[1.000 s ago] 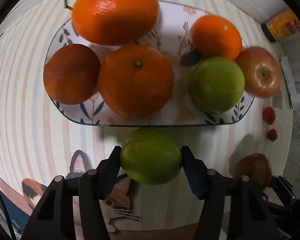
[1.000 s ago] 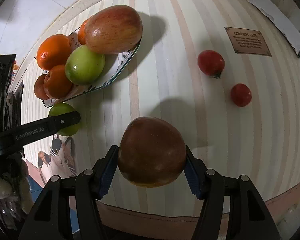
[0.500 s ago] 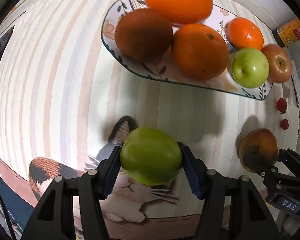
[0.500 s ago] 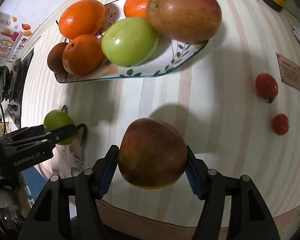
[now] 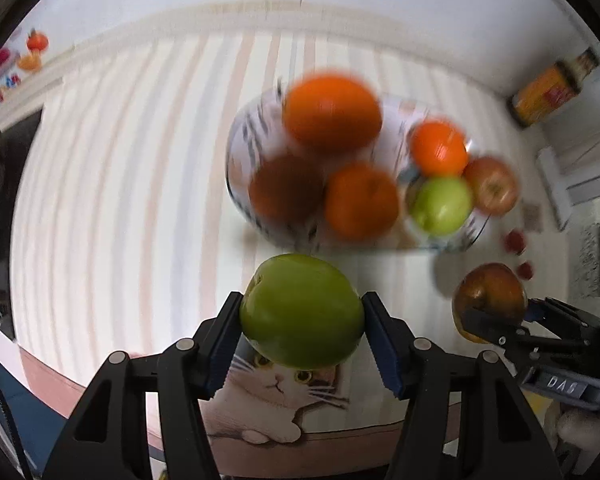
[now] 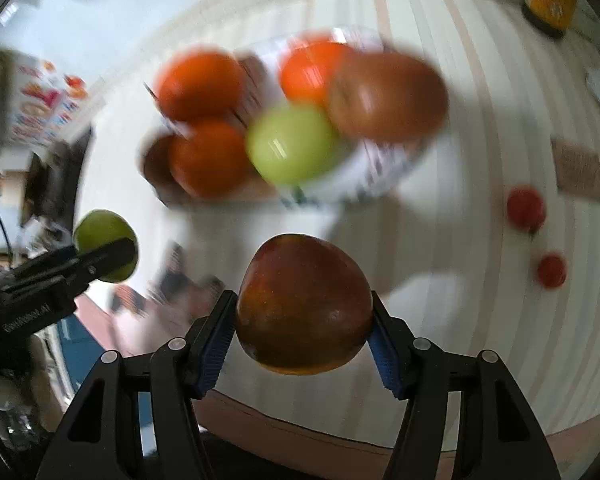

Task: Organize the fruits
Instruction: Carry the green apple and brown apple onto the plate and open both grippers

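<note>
Both grippers hang above the near edge of the striped bench [image 5: 120, 184], level and pointing toward the far plate [image 5: 244, 132]: the left gripper [image 5: 302, 314] has its fingers clamped on the sides of a green apple [image 5: 302, 310], the right gripper [image 6: 304, 310] on a dark red apple [image 6: 304, 306]. Only the left view shows the cat picture [image 5: 278, 384] under the green apple; only the right view shows two tomatoes [image 6: 526, 208] clearly, right of the plate. The plate, blurred, carries oranges [image 5: 332, 110] and more apples [image 5: 442, 204].
</note>
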`<action>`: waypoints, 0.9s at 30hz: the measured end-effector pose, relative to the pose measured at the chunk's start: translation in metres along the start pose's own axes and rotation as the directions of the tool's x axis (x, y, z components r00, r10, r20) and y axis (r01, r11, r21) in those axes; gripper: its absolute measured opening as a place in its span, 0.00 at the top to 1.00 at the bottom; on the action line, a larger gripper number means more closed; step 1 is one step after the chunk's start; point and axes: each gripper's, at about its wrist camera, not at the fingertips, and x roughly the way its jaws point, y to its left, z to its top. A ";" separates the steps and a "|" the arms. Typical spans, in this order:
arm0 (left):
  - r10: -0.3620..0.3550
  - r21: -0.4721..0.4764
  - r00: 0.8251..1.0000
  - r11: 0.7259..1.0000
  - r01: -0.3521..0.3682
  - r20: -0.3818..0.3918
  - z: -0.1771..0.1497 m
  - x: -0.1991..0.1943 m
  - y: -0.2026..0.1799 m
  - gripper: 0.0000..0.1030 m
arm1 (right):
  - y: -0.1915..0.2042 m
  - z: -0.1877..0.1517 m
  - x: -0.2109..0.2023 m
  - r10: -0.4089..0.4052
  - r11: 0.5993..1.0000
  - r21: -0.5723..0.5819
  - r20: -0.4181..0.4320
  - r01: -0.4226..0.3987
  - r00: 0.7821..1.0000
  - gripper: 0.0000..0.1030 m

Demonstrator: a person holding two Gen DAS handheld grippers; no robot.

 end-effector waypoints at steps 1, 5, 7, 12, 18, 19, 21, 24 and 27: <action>-0.012 -0.001 1.000 1.000 0.012 0.014 0.008 -0.008 0.005 0.45 | 0.004 0.010 -0.012 0.018 1.000 -0.002 0.026 -0.018 1.000 0.37; -0.052 -0.029 0.998 0.998 0.053 0.048 0.048 -0.027 0.021 0.44 | 0.014 0.061 -0.040 0.061 0.998 -0.015 0.096 -0.060 0.993 0.37; -0.042 -0.025 0.998 0.999 0.043 0.039 0.058 -0.024 0.021 0.44 | 0.018 0.093 -0.038 0.053 0.998 -0.030 0.109 -0.051 0.993 0.37; -0.044 -0.044 0.999 0.998 0.043 -0.025 0.097 0.006 0.029 0.44 | 0.030 0.144 -0.006 0.023 0.997 -0.080 0.029 -0.020 0.999 0.37; -0.083 -0.076 0.988 0.994 0.073 -0.129 0.112 0.036 0.036 0.44 | 0.042 0.153 0.034 0.003 0.994 -0.105 -0.069 -0.010 0.998 0.36; -0.092 -0.082 0.985 0.993 0.081 -0.145 0.114 0.042 0.038 0.44 | 0.043 0.152 0.035 0.002 0.993 -0.114 -0.067 -0.010 0.998 0.36; -0.109 -0.096 0.979 0.991 0.093 -0.170 0.113 0.050 0.039 0.44 | 0.042 0.150 0.039 -0.011 0.993 -0.122 -0.074 0.002 0.997 0.35; -0.133 -0.128 0.971 0.986 0.109 -0.197 0.112 0.061 0.042 0.43 | 0.049 0.151 0.043 -0.022 0.992 -0.123 -0.082 0.012 0.996 0.32; -0.143 -0.152 0.971 0.982 0.114 -0.194 0.110 0.061 0.048 0.41 | 0.050 0.153 0.043 -0.029 0.994 -0.111 -0.087 0.019 0.996 0.22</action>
